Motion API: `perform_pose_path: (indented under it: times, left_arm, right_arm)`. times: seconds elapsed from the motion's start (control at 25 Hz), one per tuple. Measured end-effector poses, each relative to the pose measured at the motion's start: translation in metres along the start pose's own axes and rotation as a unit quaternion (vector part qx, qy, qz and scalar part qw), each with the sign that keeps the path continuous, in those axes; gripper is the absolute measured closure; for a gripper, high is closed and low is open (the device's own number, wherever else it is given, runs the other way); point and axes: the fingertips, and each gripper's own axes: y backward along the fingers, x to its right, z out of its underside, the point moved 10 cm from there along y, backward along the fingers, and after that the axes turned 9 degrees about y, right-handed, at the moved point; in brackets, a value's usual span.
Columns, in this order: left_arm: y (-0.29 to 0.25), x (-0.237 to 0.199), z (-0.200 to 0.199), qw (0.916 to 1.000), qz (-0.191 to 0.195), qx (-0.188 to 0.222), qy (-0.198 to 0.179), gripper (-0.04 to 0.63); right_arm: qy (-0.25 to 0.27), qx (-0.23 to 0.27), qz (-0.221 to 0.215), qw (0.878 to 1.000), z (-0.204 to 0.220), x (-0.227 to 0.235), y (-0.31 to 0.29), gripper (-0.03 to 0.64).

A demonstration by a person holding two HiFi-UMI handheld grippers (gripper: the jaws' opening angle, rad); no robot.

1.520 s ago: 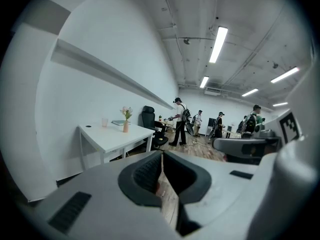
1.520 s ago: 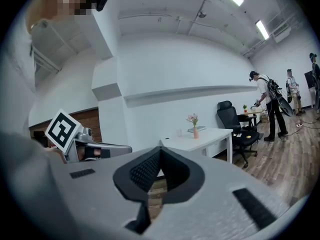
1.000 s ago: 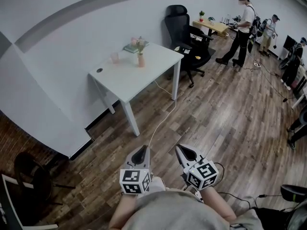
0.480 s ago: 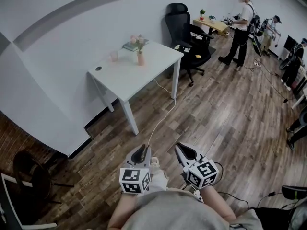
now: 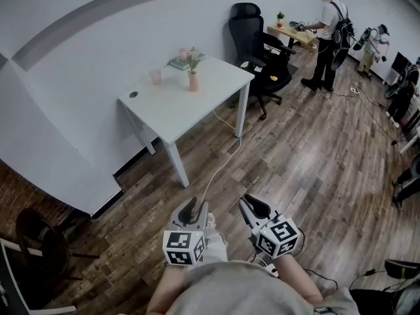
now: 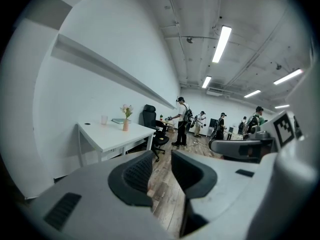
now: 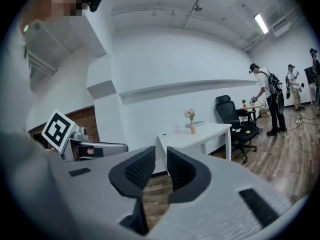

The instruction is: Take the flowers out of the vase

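Left gripper (image 5: 191,208) jaws have just been opening, wide, empty; right gripper (image 5: 253,206) too, partly apart, empty. Flowers (image 5: 191,59) stand in vase (image 5: 193,82) on white table (image 5: 172,109), well away. Best close in first, then steady vase, pinch stems.

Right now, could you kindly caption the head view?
The left gripper and right gripper, jaws just opening, empty, far from the white rectangular table holding a pink vase of flowers.
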Motion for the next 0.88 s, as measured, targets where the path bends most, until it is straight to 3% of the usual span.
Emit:
perform_pose_path:
  times: [0.36, 0.88]
  left_arm:
    - [-0.067, -0.043, -0.023, 1.0000, -0.009, 0.002, 0.003, 0.480]
    - [-0.168, -0.103, -0.087, 0.9999, -0.013, 0.003, 0.001, 0.480]
  right_arm:
    - [0.004, -0.004, 0.001, 1.000, -0.008, 0.043, -0.070, 0.502]
    - [0.008, -0.011, 0.002, 1.000, -0.043, 0.106, -0.184, 0.443]
